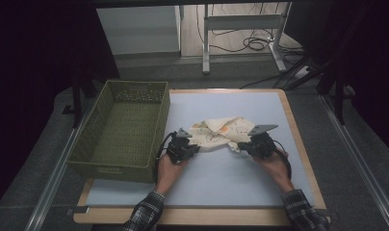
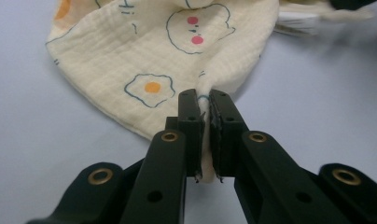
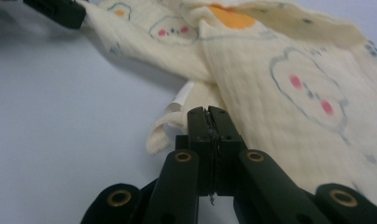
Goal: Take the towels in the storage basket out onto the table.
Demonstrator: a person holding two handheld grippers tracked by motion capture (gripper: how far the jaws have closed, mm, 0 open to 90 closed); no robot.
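A cream cloth (image 1: 220, 132) of crinkled muslin is seen lying crumpled on the pale blue-grey counter (image 1: 221, 178), about midway between its near and far edges and a little right of the middle. It is printed with blue-outlined fried eggs with orange yolks and with cloud-like faces marked by pink cheeks; a white label is stitched at one hem. Its folds are bunched and partly doubled over, with a larger orange patch showing on an upper layer. The left tool (image 1: 195, 147) is clamped on the left edge of the cloth (image 2: 144, 60), a thin pinch of fabric being pressed between its black jaws, which stand almost together. The right tool (image 1: 245, 146) is closed on the right edge of the cloth (image 3: 289, 93), its jaws drawn tight with the hem caught between them. Each tool is held in a hand, with checked sleeves visible at the near edge. An olive-green woven basket (image 1: 156, 120) is set at the left of the counter, just beside the left tool, apart from the cloth.
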